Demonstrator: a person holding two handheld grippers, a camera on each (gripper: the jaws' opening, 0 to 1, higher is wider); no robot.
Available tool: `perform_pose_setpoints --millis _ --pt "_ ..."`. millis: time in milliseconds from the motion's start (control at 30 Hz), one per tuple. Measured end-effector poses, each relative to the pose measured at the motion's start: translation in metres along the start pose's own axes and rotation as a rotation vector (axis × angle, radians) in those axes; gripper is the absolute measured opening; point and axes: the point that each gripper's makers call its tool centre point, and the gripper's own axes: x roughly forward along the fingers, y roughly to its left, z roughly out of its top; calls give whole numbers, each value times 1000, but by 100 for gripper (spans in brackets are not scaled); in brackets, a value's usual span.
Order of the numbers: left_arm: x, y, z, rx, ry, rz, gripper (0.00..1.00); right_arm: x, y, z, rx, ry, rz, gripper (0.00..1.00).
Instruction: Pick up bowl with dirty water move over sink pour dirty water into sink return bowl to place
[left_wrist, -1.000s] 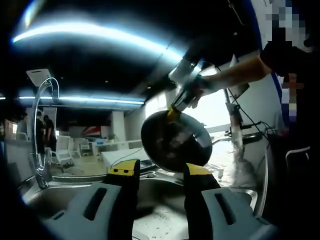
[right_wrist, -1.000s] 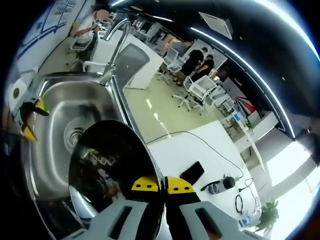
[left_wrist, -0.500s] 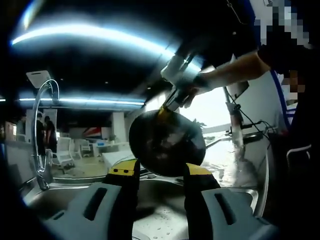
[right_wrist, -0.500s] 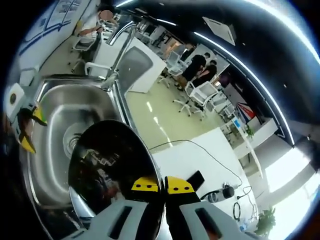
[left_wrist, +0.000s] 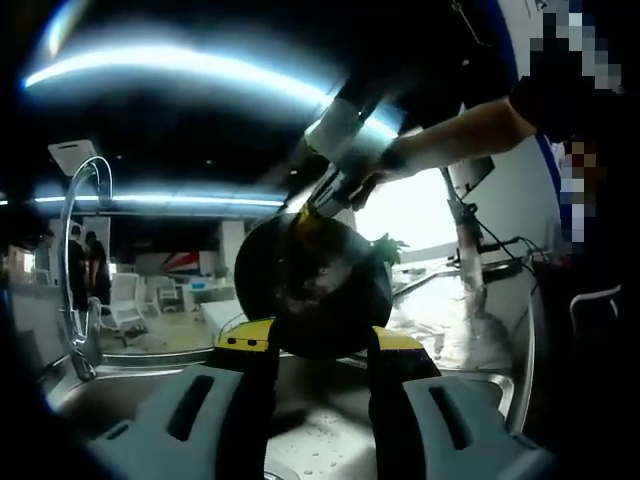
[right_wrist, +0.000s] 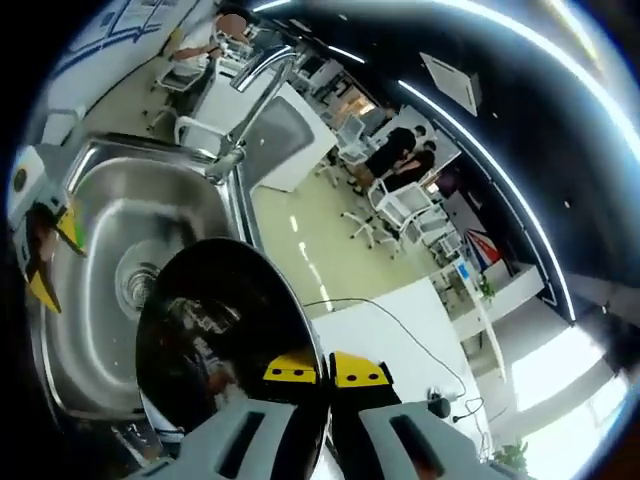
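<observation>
A dark shiny bowl (right_wrist: 215, 335) hangs tipped over the steel sink (right_wrist: 105, 230), its rim pinched by my right gripper (right_wrist: 325, 370), which is shut on it. In the left gripper view the same bowl (left_wrist: 312, 285) is seen from below, held up by the right gripper (left_wrist: 340, 170) in a person's hand. My left gripper (left_wrist: 320, 345) stands open low over the sink basin (left_wrist: 330, 430), with nothing between its jaws. Its yellow fingertips (right_wrist: 70, 225) show at the sink's left edge in the right gripper view.
A curved tap (left_wrist: 80, 260) rises at the sink's left end, and the same tap (right_wrist: 250, 100) shows beyond the basin. The drain (right_wrist: 135, 285) lies under the bowl. A white counter (right_wrist: 390, 340) with cables is beside the sink. People and office chairs (right_wrist: 395, 170) stand beyond.
The right gripper has carried the bowl further over the basin, toward the tap side, and tipped it a little more. The left gripper has stayed open in place.
</observation>
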Motion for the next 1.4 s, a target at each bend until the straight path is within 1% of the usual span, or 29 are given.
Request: perform_pose_setpoints --millis 133,233,333,400,567,733,1000,1400 --pt "1 1 -2 1 6 3 34 1 4 -2 -21 -1 5 0" --pt "1 1 -2 0 7 3 34 0 6 -1 -46 -12 -11 0" --pt "1 0 -2 2 10 0 34 -1 8 3 -89 -25 -24 0" --pt "1 -1 -2 1 9 -2 34 1 5 6 -102 -32 -31 0" --pt "1 1 -1 -7 5 2 34 5 8 11 -133 -37 -38 0" --pt "1 -1 -2 -3 9 -3 34 4 12 20 -180 -63 -49 0" --pt "0 0 -1 -3 5 0 34 1 15 28 -201 -85 -69 0" --pt "0 0 -3 2 14 3 34 -6 26 39 -279 -134 -96 0"
